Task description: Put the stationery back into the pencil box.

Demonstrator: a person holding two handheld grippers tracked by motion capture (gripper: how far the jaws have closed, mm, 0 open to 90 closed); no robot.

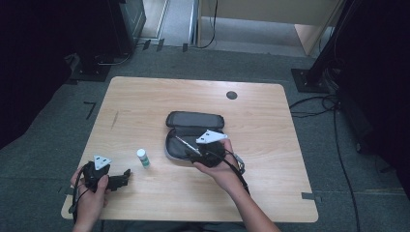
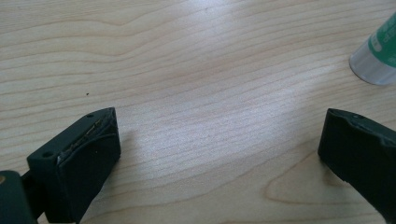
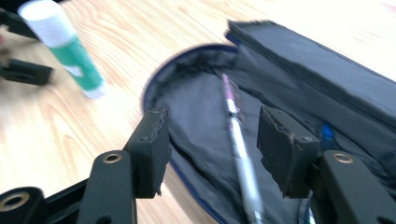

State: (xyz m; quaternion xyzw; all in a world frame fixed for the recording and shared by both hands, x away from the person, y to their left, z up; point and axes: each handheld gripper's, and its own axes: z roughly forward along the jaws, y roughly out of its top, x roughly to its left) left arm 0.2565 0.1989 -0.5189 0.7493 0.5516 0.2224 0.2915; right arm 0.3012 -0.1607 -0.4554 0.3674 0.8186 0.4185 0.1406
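Pen (image 3: 240, 144) lies loose in the open case (image 3: 196, 112) between spread right tongs (image 3: 212, 151); left tongs (image 2: 219, 149) gape over bare desk (image 2: 187, 70) near glue stick (image 2: 378, 60).

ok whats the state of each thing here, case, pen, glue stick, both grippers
pencil case: unzipped, lid folded back flat on the table
pen: lying inside the open case, between the right gripper's jaws but not pinched
glue stick: upright on the table, cap on, untouched
left gripper: open, nothing between its jaws, low over bare wood
right gripper: open over the case
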